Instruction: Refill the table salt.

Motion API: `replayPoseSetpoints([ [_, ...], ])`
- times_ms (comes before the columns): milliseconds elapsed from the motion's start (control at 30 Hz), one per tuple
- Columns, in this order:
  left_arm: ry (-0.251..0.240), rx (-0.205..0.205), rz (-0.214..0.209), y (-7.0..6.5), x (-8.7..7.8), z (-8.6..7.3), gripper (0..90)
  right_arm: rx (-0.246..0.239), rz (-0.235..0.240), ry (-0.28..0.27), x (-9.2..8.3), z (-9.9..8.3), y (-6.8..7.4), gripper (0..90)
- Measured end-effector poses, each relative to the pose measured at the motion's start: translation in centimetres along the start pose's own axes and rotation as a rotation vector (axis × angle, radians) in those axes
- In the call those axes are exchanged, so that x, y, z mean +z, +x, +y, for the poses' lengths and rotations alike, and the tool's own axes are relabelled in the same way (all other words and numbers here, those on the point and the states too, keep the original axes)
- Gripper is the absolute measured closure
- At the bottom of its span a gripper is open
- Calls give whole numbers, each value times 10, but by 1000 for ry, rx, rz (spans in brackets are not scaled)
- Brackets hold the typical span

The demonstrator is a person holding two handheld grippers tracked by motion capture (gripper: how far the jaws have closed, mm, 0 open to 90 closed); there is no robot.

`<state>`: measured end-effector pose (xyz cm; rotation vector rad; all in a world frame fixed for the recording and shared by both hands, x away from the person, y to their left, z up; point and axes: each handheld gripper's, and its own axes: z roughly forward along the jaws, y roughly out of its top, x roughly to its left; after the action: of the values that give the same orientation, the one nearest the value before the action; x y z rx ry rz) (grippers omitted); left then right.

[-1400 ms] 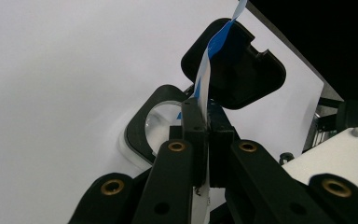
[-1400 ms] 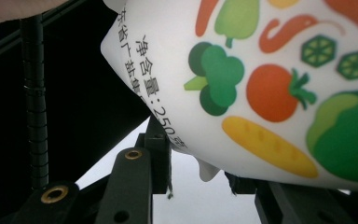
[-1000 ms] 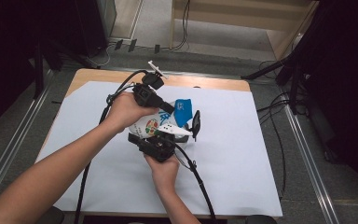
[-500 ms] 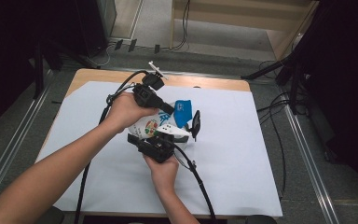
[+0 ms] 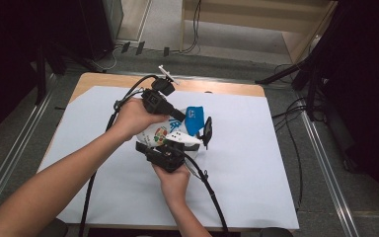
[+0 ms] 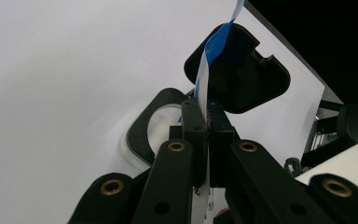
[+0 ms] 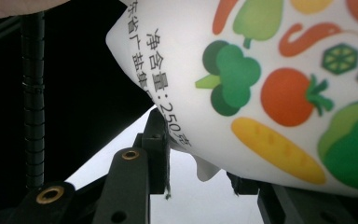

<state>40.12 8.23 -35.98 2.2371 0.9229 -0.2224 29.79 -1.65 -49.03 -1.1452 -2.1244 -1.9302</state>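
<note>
Two tools gripping bag (image 5: 170, 132), left hand (image 5: 132, 117) above, right hand (image 5: 173, 178) below

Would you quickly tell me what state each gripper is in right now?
Left gripper: closed on the bag's blue top edge.
Right gripper: closed on the bag, at its lower end.

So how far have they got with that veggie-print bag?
Done: both grippers have a grip on the white bag and hold it above the white sheet. In hand: the left gripper pinches its blue top edge, and the right gripper clamps the bottom. Left: probably tearing it open, though I cannot see any tear yet.
</note>
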Motion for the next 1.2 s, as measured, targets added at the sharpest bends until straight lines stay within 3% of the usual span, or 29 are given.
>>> replayPoseSetpoints([
  [267, 5, 5, 1, 0, 0, 0, 900, -42, -20, 14, 2, 1, 2, 640],
  [467, 10, -2, -1, 1, 0, 0, 900, -43, -23, 27, 3, 2, 2, 646],
  [1200, 18, 15, -6, -4, 1, 2, 893, 22, 10, 1, 0, 0, -1, 711],
])
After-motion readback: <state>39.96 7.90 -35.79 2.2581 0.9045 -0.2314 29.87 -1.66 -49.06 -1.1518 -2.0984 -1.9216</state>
